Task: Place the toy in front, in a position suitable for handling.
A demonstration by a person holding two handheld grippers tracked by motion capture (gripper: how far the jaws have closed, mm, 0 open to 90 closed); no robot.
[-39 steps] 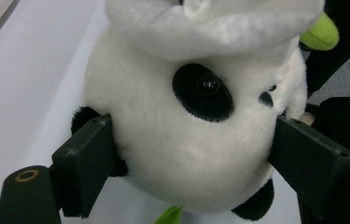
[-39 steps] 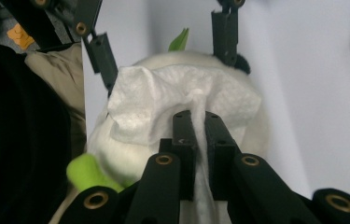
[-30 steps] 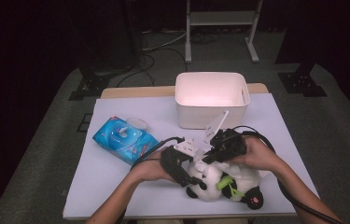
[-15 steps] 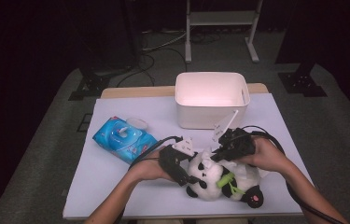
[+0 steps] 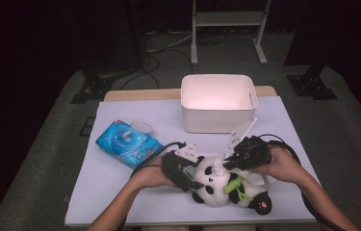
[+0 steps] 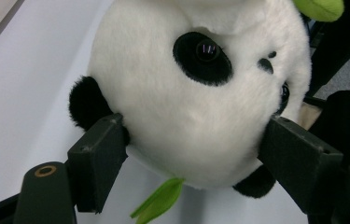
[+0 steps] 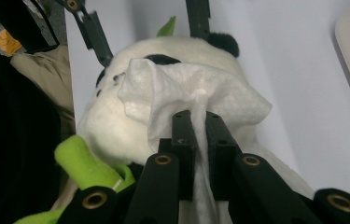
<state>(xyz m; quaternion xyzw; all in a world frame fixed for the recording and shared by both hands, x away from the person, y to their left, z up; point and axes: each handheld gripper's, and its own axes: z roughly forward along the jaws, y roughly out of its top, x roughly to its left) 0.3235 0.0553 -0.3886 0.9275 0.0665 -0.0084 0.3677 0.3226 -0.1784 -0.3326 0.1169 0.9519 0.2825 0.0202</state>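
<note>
- Nearest the person's edge of the worktop lies a plush panda on its back, head towards the left hand, a green leaf stitched across its belly
- The left gripper has its fingers either side of the panda's head; in the left gripper view both dark pads press into the white fur, one by a black ear and one by the cheek, so it is gripping the head. These fingers have just been closing in on it
- A small green leaf tip pokes out under the head between those fingers
- The right gripper comes in from the other side, over the panda's face, its fingers clamped together on a white wet wipe
- In the right gripper view the wipe spreads out from the fingertips and drapes over the top of the panda's head, touching the fur
- A little further off, left of centre, a blue pack of wipes lies flat, its white flap lid open
- Furthest away, near the far edge, stands a white plastic bin, well apart from the panda
</note>
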